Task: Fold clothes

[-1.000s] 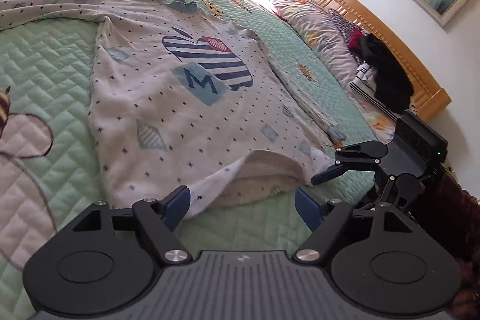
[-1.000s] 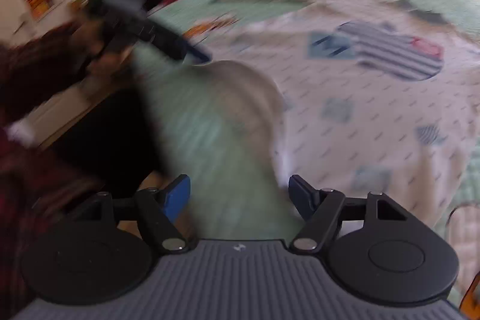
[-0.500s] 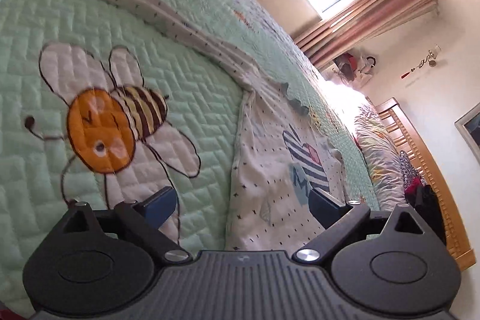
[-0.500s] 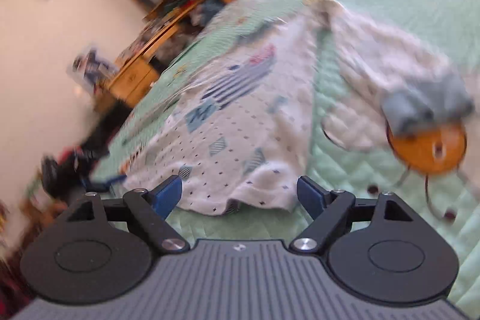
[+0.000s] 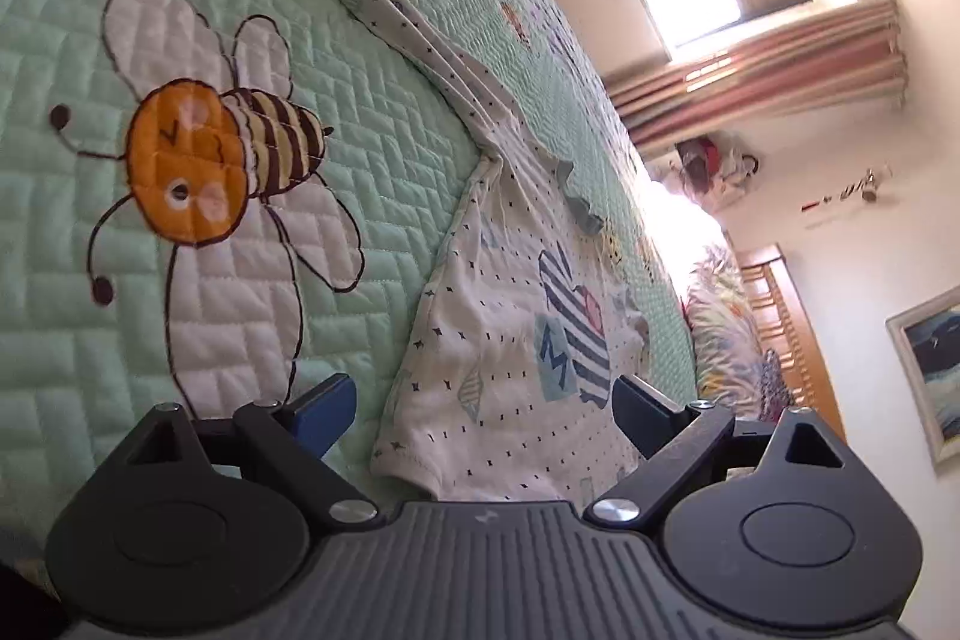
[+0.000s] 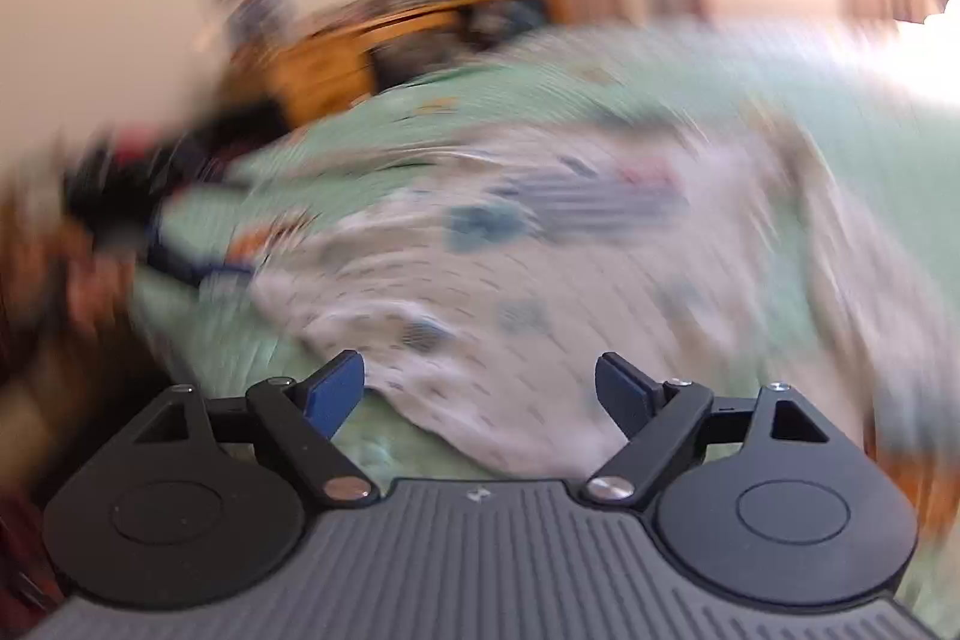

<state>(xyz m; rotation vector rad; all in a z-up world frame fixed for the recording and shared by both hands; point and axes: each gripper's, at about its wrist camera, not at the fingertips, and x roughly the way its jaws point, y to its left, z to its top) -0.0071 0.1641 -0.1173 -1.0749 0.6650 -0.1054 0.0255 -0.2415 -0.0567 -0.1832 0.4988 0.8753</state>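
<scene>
The white patterned shirt lies spread on the green quilted bed, its hem just ahead of your left hand-held gripper, whose jaws stand wide and empty. Your right hand-held gripper, equally wide and empty, faces the shirt's blurred hem.

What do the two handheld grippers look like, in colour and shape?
The left gripper and the right gripper look alike: a grey ribbed body, two round black discs, black angled arms with silver screws, and blue pads on the jaws.
</scene>
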